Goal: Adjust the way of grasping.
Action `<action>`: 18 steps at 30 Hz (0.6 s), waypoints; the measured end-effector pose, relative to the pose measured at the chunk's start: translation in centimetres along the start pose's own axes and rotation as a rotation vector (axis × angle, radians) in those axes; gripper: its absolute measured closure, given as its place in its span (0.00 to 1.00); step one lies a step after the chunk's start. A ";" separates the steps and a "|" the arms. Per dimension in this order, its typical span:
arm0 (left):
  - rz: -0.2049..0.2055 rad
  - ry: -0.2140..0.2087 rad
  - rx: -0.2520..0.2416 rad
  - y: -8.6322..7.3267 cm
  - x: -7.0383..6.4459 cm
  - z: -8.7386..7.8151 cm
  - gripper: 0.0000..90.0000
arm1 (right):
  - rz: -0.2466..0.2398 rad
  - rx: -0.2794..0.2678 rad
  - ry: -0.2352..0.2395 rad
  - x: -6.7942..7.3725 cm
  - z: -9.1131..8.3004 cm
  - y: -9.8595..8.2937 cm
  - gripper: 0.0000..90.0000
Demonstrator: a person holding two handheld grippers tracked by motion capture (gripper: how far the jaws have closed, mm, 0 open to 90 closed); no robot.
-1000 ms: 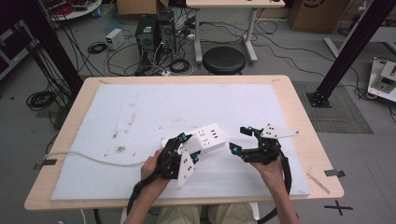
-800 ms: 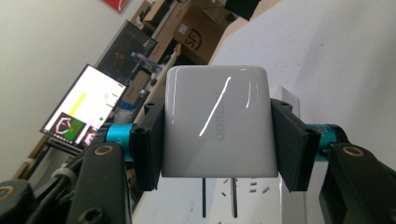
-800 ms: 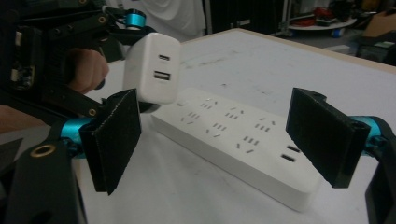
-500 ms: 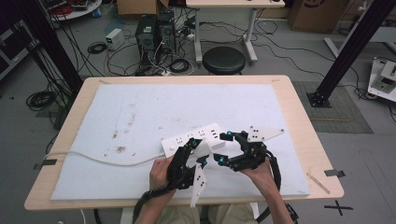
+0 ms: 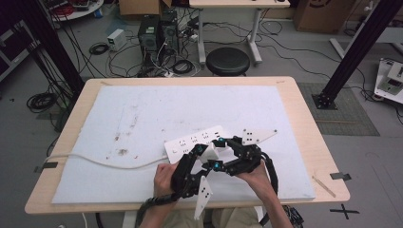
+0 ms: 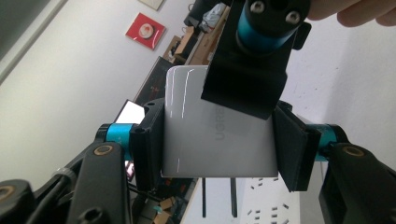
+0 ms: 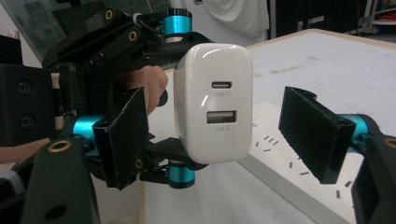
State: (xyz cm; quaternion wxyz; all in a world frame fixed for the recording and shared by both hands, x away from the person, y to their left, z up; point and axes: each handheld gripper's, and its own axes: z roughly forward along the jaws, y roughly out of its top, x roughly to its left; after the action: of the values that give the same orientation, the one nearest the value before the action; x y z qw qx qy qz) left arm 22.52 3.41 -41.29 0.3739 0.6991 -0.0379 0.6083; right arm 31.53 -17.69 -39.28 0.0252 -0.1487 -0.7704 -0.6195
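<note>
Charger passing between the tongs, above the table's near edge

The left tongs [image 6: 217, 140] pinch the white charger [image 7: 213, 100]; the right tongs [image 7: 224, 135] gape wide around it at 6 o'clock. Beyond, at 12, lies the power strip [image 5: 197, 140]. Both hands have closed together since a second ago, likely a handover.

Lab: floor cables [image 5: 95, 49], computer towers [image 5: 158, 33]

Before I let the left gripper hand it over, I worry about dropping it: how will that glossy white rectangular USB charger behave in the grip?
The glossy white USB charger looks like hard, rigid plastic, so it should not flex. Its shiny faces reflect light, so it may slip between the left gripper's pads. Its boxy shape with rounded corners probably will not roll if dropped near the white power strip.
</note>
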 end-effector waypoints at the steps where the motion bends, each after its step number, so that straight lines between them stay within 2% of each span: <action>1: 0.005 0.002 -0.006 0.0 -0.1 0.0 0.47 | 0.007 0.001 0.004 0.0 0.0 0.0 0.29; 3: 0.031 0.011 -0.011 0.1 -0.2 -0.1 0.47 | 0.003 -0.005 0.019 -0.1 0.2 0.0 0.30; 5: 0.039 0.010 -0.020 0.1 -0.2 -0.1 0.47 | 0.006 0.004 0.019 -0.1 0.2 0.0 0.30; 9: 0.041 0.005 -0.026 0.1 -0.3 -0.1 0.47 | -0.006 -0.007 0.033 -0.1 0.2 0.0 0.33; 14: 0.029 0.003 -0.030 0.1 -0.5 0.0 0.47 | 0.002 -0.017 0.048 -0.2 0.2 0.0 0.38; 18: 0.035 0.002 -0.029 0.1 -0.5 0.0 0.47 | 0.001 -0.018 0.053 -0.2 0.2 -0.1 0.41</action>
State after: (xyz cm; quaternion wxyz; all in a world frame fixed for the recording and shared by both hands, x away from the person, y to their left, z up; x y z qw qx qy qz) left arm 22.29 3.11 -41.68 0.3735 0.6920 -0.0585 0.6150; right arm 31.74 -17.55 -39.44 0.0447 -0.1329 -0.7637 -0.6301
